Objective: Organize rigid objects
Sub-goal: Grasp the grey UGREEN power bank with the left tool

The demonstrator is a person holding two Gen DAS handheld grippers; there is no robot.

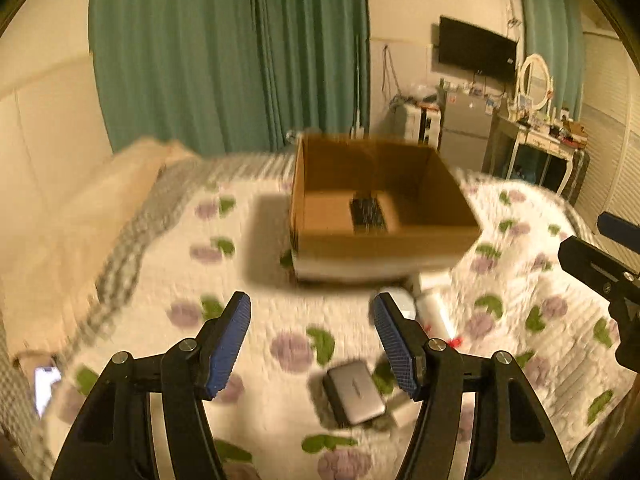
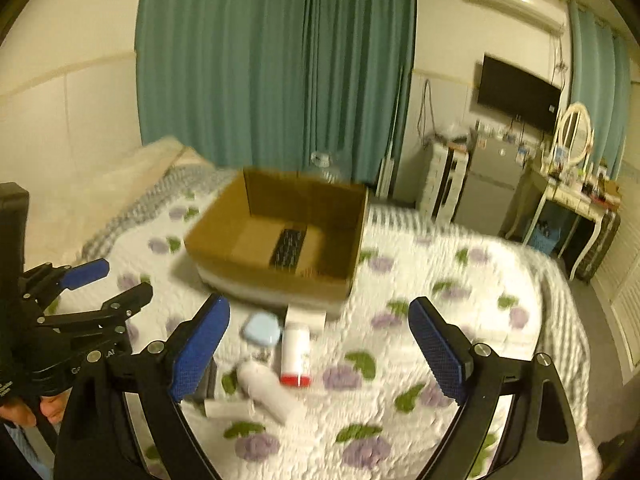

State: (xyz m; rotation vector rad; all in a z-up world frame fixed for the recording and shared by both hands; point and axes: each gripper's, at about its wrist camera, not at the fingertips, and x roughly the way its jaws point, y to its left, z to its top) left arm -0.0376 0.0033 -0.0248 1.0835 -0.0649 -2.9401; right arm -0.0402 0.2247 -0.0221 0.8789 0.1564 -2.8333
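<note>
An open cardboard box point(image 1: 384, 236) point(image 2: 260, 276) stands on the bed with a black ridged object point(image 1: 367, 215) point(image 2: 289, 249) lying inside. My left gripper point(image 1: 312, 324) is open and empty above the quilt; a grey rectangular case point(image 1: 355, 392) lies just below and between its fingers. My right gripper point(image 2: 319, 334) is open and empty above a cluster of items: a light blue case point(image 2: 261, 329), a white tube with a red cap point(image 2: 296, 354), a white bottle point(image 2: 268, 390) and a white box point(image 2: 306, 317). The right gripper shows at the left view's right edge point(image 1: 600, 256); the left gripper shows at the right view's left edge point(image 2: 92, 292).
The bed has a white quilt point(image 1: 280, 344) with purple and green flowers and a pillow point(image 1: 80, 216) at the left. A phone point(image 1: 46, 384) lies at the left bed edge. Green curtains, a fridge point(image 1: 466, 126), a wall TV and a dressing table point(image 1: 540, 136) stand behind.
</note>
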